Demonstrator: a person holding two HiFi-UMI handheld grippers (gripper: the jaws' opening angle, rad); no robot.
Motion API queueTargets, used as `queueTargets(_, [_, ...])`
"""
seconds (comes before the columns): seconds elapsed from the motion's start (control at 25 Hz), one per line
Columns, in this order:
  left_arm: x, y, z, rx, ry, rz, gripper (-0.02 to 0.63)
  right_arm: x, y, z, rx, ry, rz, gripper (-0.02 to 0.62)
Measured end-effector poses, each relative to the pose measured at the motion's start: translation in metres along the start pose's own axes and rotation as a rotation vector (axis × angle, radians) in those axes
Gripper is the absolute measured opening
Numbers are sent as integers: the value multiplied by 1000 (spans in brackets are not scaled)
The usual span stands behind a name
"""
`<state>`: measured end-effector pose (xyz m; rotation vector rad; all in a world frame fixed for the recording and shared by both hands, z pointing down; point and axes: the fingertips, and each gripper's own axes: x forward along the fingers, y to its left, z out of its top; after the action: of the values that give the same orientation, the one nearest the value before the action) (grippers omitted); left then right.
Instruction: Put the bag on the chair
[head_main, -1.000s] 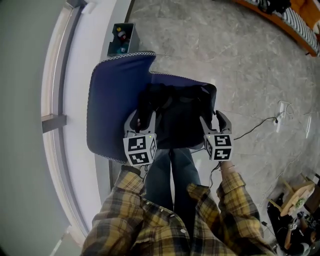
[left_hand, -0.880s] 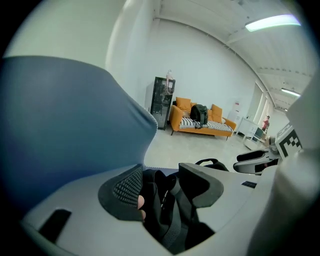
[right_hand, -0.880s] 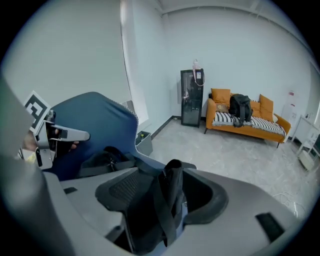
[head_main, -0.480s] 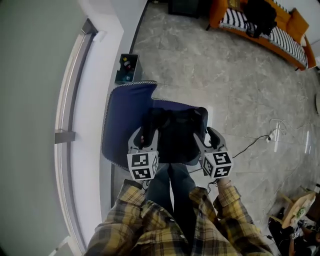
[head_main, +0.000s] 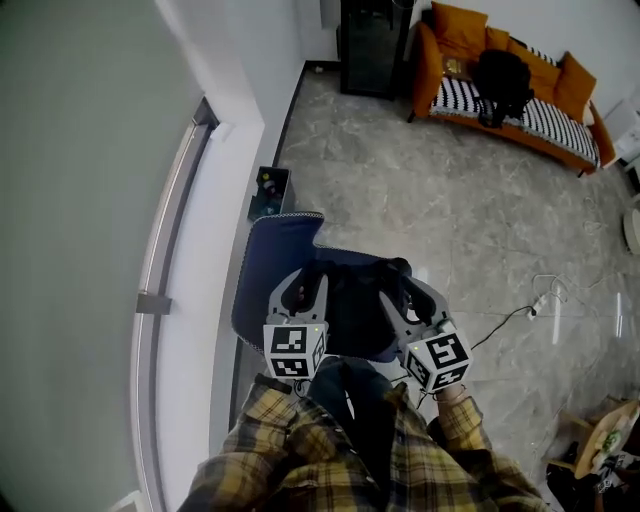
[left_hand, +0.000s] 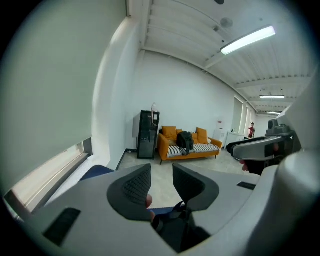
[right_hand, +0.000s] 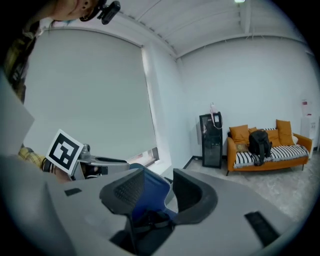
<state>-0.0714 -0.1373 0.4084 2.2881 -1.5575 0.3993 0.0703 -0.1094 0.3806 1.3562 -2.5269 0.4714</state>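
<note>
A blue padded chair (head_main: 272, 272) is seen below the fingers, with a black soft bag (head_main: 355, 300) set on it, beneath both pairs. The fingers of the left gripper (left_hand: 161, 182) and right gripper (right_hand: 159, 187) are parted, having just been closing, with nothing between them. Unheld, the bag could be slumped off the seat's front. Beyond the fingers, a small dark box (head_main: 268, 192) is seen; its coloured contents cannot be told.

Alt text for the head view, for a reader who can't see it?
A black bag sits on a blue chair below the person. The left hand-held gripper and right hand-held gripper are held over it; their jaws, just closed partway, stand apart and empty.
</note>
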Motion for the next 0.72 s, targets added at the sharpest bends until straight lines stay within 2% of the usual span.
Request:
queueTargets(0.24, [-31,-33,55,47,-63,-92,107,-31,27,60,-66,-105,34,143])
queueTargets(0.36, [-43,-47,76,41,-95,-134,89,-43,40,86,-134,-162,49,115])
queueTargets(0.48, [-57,-62,88,11,-110,-173,80,-55,51,99,-173,-195,57,92])
queueTargets(0.56, [-65,-72,95,0,-119,-207,61,-59,57,105,-168,-211,72,48])
queueTargets(0.72, [-80,-88,108,-22,-146,-259,38,-68,62,113,-165,-186,68,35])
